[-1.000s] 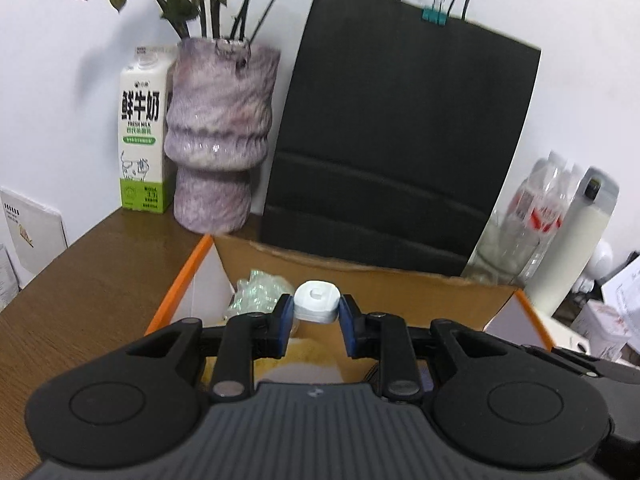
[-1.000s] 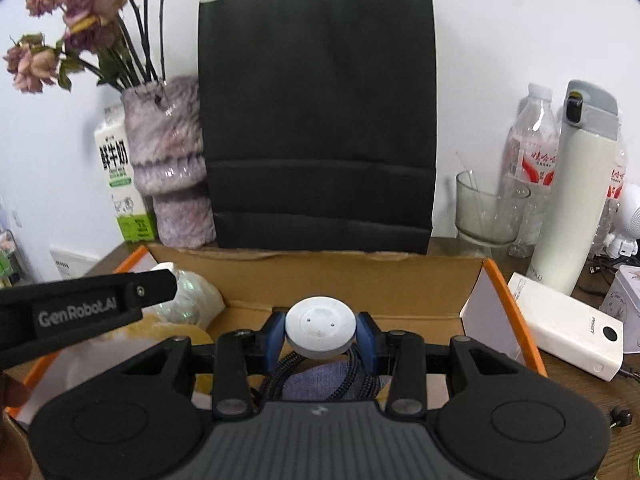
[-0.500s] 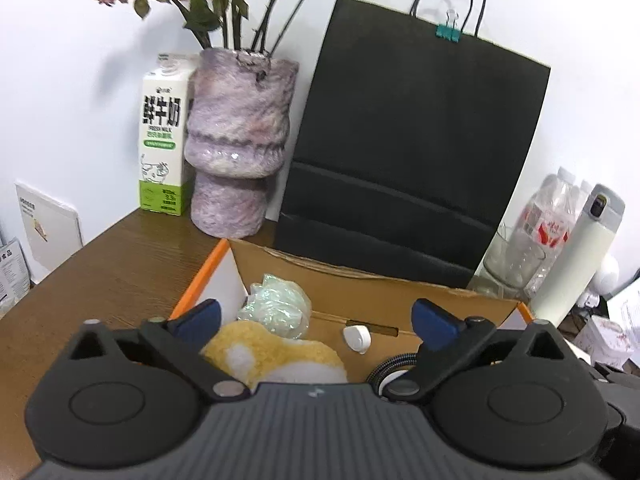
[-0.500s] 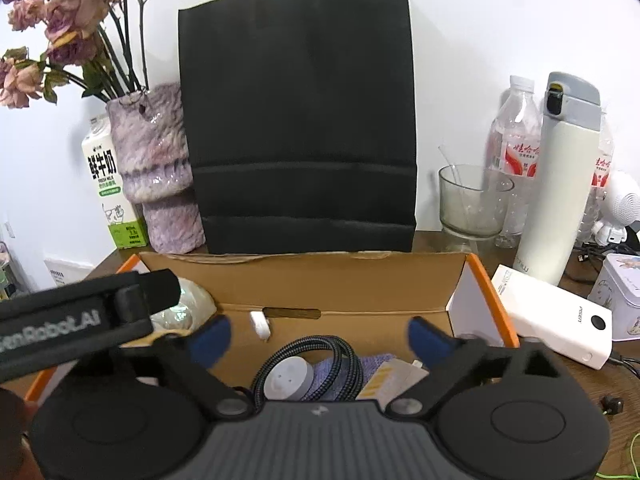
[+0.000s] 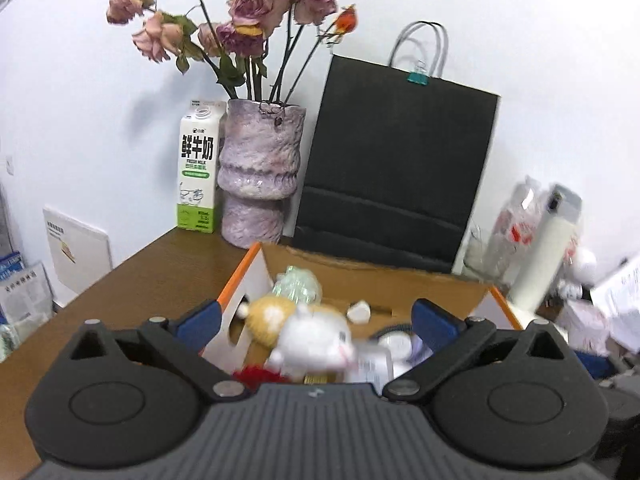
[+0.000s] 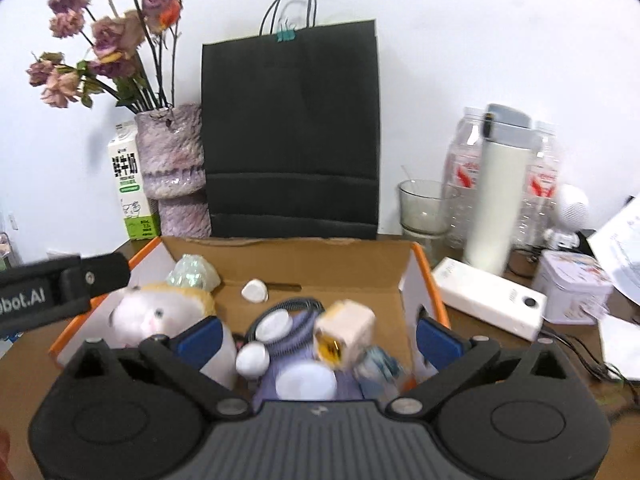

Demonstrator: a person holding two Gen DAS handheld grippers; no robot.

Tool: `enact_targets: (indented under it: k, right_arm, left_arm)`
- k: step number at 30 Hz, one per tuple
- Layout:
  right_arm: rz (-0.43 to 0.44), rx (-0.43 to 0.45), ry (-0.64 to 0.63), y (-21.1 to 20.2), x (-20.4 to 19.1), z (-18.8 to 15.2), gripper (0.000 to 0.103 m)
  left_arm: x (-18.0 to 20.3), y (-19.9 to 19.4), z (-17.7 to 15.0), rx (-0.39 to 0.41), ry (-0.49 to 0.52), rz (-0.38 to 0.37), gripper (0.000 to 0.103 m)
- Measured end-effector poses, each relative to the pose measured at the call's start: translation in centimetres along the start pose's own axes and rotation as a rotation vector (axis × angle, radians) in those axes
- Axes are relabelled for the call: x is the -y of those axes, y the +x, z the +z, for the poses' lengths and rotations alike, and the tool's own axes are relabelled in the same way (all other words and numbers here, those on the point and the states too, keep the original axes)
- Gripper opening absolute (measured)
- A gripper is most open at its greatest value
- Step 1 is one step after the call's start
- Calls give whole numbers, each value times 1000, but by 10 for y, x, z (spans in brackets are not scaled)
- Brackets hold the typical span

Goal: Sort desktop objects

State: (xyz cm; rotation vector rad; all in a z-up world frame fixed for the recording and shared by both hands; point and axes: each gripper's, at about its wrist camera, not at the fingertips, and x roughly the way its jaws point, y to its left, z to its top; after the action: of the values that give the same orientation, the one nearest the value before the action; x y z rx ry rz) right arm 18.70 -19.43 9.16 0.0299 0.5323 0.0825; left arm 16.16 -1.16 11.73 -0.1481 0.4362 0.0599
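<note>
Above the orange-edged cardboard box (image 6: 408, 276), L gripper (image 5: 316, 320) & R gripper (image 6: 318, 338) both stood spread wide, nothing pinched. Inside lay a white plush toy (image 5: 316, 340), small white cap (image 6: 254, 291), round white puck (image 6: 274, 322) w/ coiled cable, cream cube (image 6: 347, 332).

Milk carton (image 5: 197, 168): large Chinese characters 鲜牛奶, with "FRESH MILK" in small print beneath; lower print too small to read.
Black bar (image 6: 60, 286) at left in the right wrist view: "bot.AI", cut off by the edge.
Bottle labels, power bank, papers: illegible.
</note>
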Motion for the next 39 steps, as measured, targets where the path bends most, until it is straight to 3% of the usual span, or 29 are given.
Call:
enact_targets:
  k: [3,7,11,15,23,26,39]
  right_arm:
    - [-23,0,-10,-27,2,-16,103]
    - [-50,-5,-22,-59,3,-42,103]
    - [-45,-38,-3,-76,6,-72,103]
    - [-41,-40,5,-85,3,-90,103]
    - [-23,-31,-6,-93,-4,-97,103]
    - [-28,-42,6,-91,-3,-99,103]
    - [-12,-29,21,-96,-3,-103,103]
  left_arm:
    - [6,-24,-15,-21,70,16,103]
    - [0,-50,-42,-18,88,10,103]
    - [-7,-71,-69,12,149,18,103]
    - [-22,-89,-81,46,129,-27,103]
    - [-33,-96,-94,28,112,-71,103]
    - [-33,-101,-95,46,115,-54,103]
    - [-32,-93,-101,-3,120,-2,103]
